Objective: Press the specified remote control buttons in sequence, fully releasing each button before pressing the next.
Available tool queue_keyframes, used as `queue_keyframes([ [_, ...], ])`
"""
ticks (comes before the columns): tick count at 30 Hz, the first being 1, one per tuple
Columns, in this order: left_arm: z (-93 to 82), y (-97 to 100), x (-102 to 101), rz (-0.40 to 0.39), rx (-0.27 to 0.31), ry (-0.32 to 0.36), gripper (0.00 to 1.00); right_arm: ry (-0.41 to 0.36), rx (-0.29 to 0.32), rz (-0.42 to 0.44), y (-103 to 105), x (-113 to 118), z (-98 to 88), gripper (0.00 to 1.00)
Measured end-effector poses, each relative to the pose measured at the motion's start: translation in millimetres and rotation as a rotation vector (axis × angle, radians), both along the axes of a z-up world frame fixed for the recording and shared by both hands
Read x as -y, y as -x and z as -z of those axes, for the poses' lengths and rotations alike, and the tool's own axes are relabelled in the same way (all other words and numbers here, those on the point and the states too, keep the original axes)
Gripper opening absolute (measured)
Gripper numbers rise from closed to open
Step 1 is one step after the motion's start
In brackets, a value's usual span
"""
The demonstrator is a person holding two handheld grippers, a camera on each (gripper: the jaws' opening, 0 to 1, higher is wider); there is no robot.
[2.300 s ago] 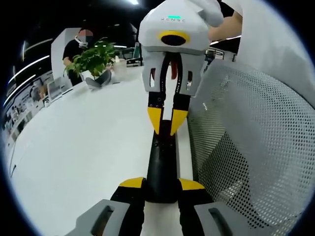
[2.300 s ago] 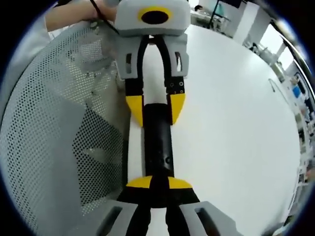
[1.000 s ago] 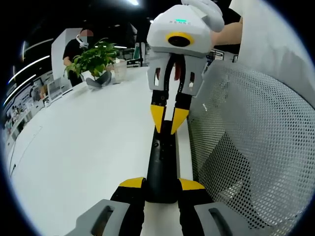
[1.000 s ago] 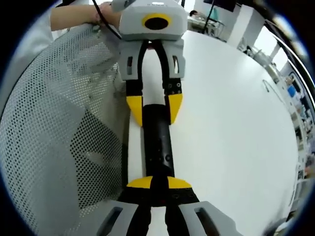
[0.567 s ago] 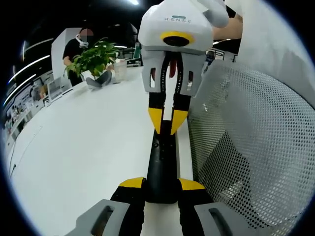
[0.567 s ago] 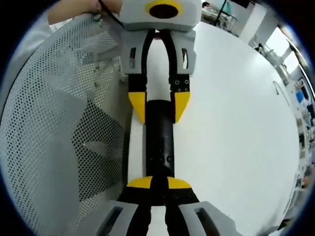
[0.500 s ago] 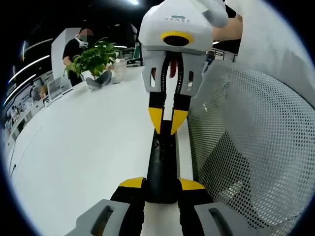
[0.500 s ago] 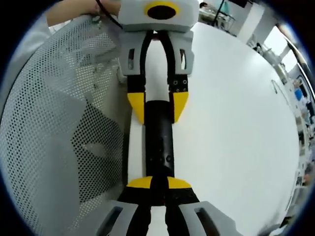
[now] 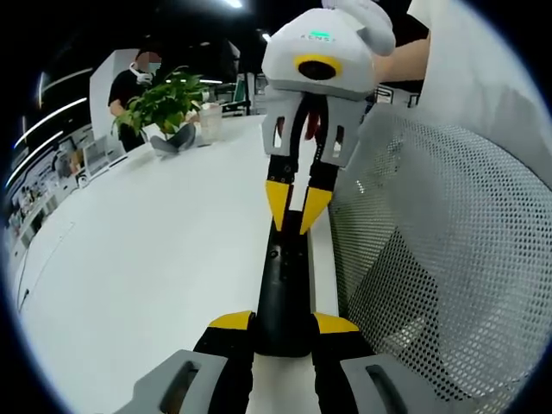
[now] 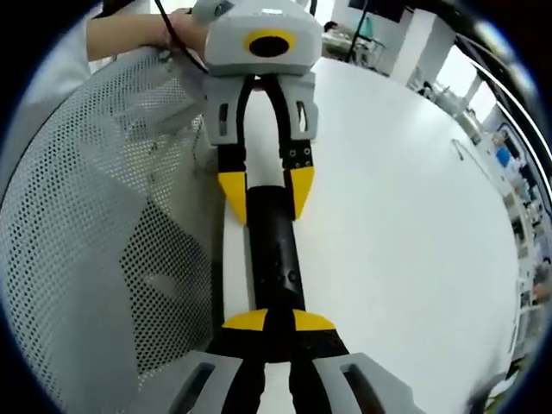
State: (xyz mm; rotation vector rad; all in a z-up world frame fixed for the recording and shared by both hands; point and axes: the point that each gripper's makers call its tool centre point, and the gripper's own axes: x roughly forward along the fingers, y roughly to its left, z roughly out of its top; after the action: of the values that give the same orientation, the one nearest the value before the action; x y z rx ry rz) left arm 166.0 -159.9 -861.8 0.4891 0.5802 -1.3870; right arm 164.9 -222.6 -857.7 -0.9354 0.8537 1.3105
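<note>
In the left gripper view, a person point(image 9: 142, 65) stands at the far left behind a potted plant point(image 9: 164, 108) on the white table point(image 9: 147, 259), with a pale cup point(image 9: 210, 121) just beside the plant; at the centre, the left gripper point(image 9: 283, 326) is clamped on the near end of a slim black remote control point(image 9: 283, 280), its yellow-tipped jaws pressed against either side of the body; the remote runs away from the camera along a narrow white strip at the table's edge; at its far end the right gripper point(image 9: 297, 207) points in from above, its two yellow tips drawn nearly together in a narrow V that meets the remote's top face, with nothing held between them; to the right rises a white perforated mesh panel point(image 9: 440, 259), and a hand point(image 9: 401, 56) grips that gripper's white housing

In the right gripper view, the mesh panel point(image 10: 95, 233) fills the left side, and a hand point(image 10: 177, 34) holds the housing of the left gripper point(image 10: 263, 194), whose yellow tips straddle the far end of the remote control point(image 10: 274, 259); the right gripper point(image 10: 278, 323) at the bottom centre has its yellow tips nearly closed, set over the near end of the remote, though whether they pinch it cannot be told here; the white table point(image 10: 405, 224) spreads to the right
</note>
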Motion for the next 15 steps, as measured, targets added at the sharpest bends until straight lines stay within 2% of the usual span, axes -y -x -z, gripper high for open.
queue_keyframes([
  [4,0.4,0.1,-0.1,-0.004,0.0,0.0,0.25,-0.023,-0.01,0.03,-0.5,-0.4,-0.4,0.05],
  [15,0.4,0.1,0.1,-0.007,-0.002,0.004,0.25,-0.025,-0.001,0.031,0.4,-0.3,-0.2,0.03],
])
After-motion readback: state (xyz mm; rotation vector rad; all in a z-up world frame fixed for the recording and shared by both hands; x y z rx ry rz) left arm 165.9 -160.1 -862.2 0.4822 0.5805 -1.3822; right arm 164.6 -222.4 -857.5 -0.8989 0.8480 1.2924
